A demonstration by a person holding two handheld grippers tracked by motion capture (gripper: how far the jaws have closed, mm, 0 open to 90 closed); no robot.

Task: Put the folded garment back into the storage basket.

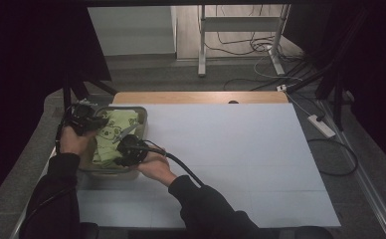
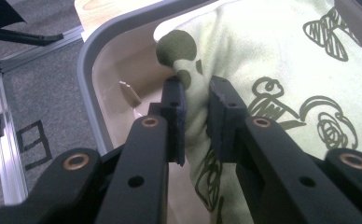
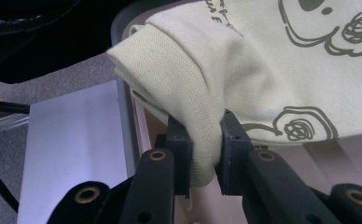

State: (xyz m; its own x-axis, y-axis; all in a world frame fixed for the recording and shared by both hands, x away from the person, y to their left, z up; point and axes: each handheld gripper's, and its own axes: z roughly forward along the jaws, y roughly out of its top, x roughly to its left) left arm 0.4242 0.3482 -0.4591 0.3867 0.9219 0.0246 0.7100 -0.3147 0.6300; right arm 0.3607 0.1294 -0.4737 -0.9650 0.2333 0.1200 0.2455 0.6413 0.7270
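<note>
A pale green cloth (image 1: 112,130) with dark printed drawings lies bunched in a shallow grey-rimmed bin (image 1: 142,115) at the table's left edge. My left gripper (image 1: 92,121) is at the bin's far left side, shut on a fold of the green cloth (image 2: 263,70), which is pinched between its pads (image 2: 174,105). My right gripper (image 1: 126,148) is at the bin's near side, shut on a thick folded edge of the cloth (image 3: 202,79); the fabric bulges between its pads (image 3: 230,135).
A large white sheet (image 1: 231,154) covers the table to the right of the bin. The wooden table edge (image 1: 201,97) shows at the back. Cables and a power strip (image 1: 322,125) lie on the floor at the right. Grey carpet (image 2: 39,98) lies left of the bin.
</note>
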